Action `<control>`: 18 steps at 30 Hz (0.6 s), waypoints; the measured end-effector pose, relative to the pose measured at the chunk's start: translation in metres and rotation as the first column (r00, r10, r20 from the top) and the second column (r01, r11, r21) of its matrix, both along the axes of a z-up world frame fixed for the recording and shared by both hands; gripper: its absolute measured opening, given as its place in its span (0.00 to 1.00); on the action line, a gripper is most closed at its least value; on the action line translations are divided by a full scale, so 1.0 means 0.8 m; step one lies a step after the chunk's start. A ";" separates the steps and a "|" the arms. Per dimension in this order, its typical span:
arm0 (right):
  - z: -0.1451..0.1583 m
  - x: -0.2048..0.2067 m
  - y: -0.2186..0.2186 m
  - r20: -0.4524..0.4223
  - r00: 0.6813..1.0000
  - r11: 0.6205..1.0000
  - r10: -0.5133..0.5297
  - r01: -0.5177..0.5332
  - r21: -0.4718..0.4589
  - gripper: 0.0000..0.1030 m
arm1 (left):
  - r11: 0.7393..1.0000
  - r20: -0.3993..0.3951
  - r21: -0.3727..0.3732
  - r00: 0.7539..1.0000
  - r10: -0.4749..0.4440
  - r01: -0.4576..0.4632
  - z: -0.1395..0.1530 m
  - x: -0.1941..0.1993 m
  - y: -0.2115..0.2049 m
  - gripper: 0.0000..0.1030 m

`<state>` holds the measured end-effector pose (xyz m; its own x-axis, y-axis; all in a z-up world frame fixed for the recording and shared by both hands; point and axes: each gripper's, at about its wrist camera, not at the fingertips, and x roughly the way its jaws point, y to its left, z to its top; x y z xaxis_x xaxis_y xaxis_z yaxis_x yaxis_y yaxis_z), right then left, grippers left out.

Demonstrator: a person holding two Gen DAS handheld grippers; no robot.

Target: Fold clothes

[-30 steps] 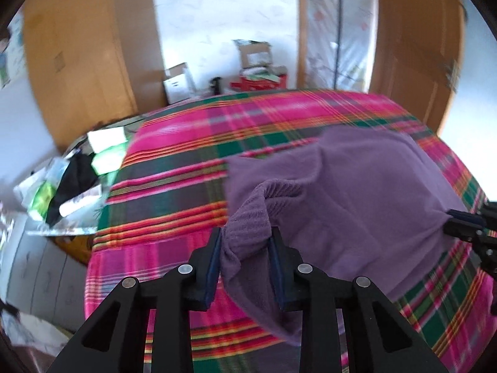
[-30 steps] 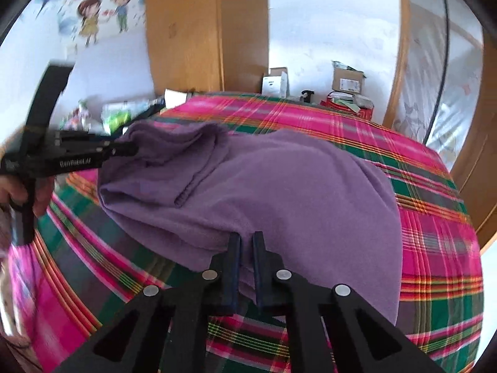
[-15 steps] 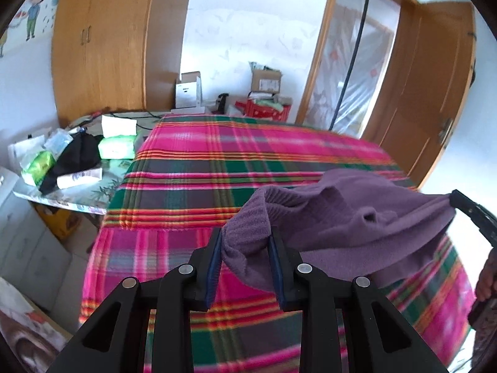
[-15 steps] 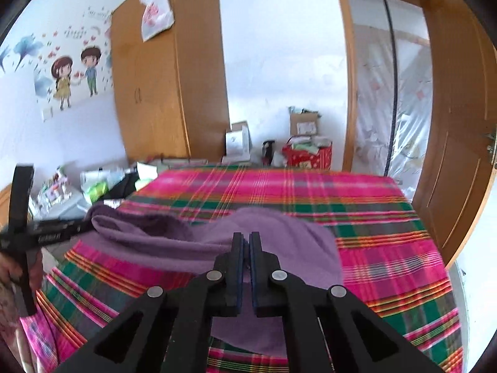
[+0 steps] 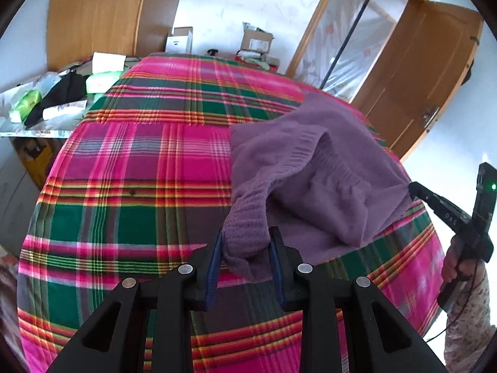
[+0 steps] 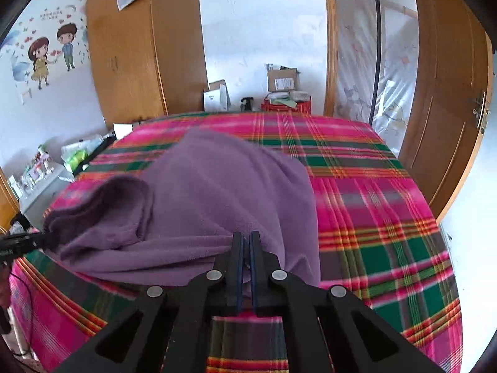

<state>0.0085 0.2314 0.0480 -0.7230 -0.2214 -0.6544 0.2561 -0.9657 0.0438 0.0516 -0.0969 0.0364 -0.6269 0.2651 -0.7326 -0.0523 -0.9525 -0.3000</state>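
Purple sweater looks soft, thick and floppy, sagging over the bed. Left tool clamps its ribbed edge; right tool pinches a thinner edge, so edges seem best.

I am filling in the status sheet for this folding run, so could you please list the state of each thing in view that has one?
purple sweater: bunched, held at two edges, draped on the bed.
left gripper: shut on the ribbed hem.
right gripper: shut on a thin fold.
plaid blanket: spread flat.
wooden door: ajar.
wardrobe: doors closed.
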 end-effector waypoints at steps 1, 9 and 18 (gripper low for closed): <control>-0.006 0.001 0.000 0.012 1.000 1.000 0.006 -0.006 0.014 0.04 | 1.000 0.004 -0.010 1.000 0.003 -0.003 0.000 0.000 0.001 0.30; -0.041 0.003 0.021 0.123 0.992 1.000 0.011 -0.009 -0.012 0.04 | 0.988 0.026 -0.140 0.997 0.075 -0.071 0.006 0.009 -0.011 0.31; -0.035 0.020 0.043 0.105 0.994 0.993 0.002 0.010 -0.118 0.04 | 0.968 -0.065 -0.228 0.991 -0.119 0.101 0.059 -0.004 0.068 0.44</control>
<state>0.0245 0.2655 0.0203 -0.6526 -0.2987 -0.6963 0.2402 -0.9532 0.1837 0.0483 -0.0428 0.0834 -0.6601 0.1705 -0.7316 -0.1752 -0.9820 -0.0707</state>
